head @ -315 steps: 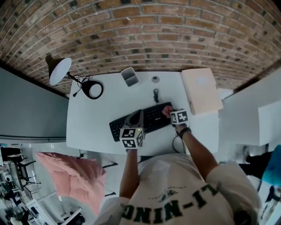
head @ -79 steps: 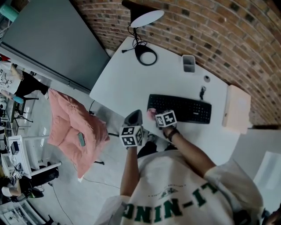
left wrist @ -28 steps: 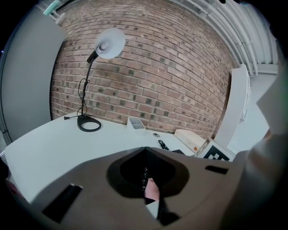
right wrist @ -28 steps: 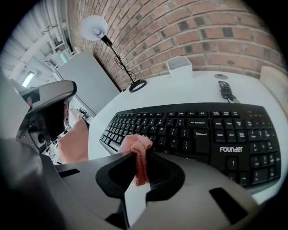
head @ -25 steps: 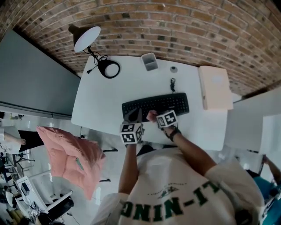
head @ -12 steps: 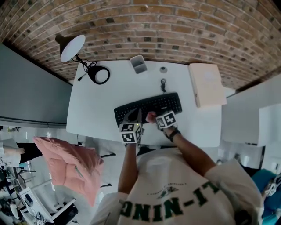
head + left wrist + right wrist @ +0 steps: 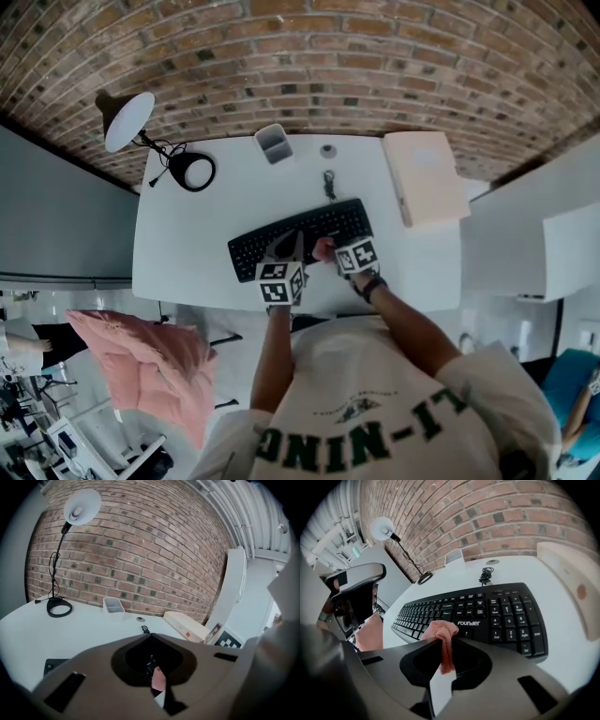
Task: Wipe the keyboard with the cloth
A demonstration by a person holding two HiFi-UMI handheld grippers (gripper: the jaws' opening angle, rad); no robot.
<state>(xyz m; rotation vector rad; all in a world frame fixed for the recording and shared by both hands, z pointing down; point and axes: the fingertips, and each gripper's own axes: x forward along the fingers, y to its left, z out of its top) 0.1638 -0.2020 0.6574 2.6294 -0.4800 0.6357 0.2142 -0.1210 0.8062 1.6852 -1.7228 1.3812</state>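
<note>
Right gripper [image 7: 448, 663] is clamped on the small pink cloth [image 7: 441, 632], which bunches up above the jaws at the near edge of the black keyboard [image 7: 319, 225]; whether it touches the keys I can't tell. Left gripper [image 7: 156, 685] sits just beside it, jaws drawn almost together to a thin slit with nothing clearly held. The keyboard lies slanted near the front edge of the white table [image 7: 187, 244]. There's plenty of bare top on the left, up to the black desk lamp [image 7: 192, 172], and a narrower strip on the right before the flat beige box [image 7: 424, 176]. At the back edge, by the brick wall [image 7: 328, 66], stands a small grey open tray [image 7: 274, 142], contents too small to tell.
</note>
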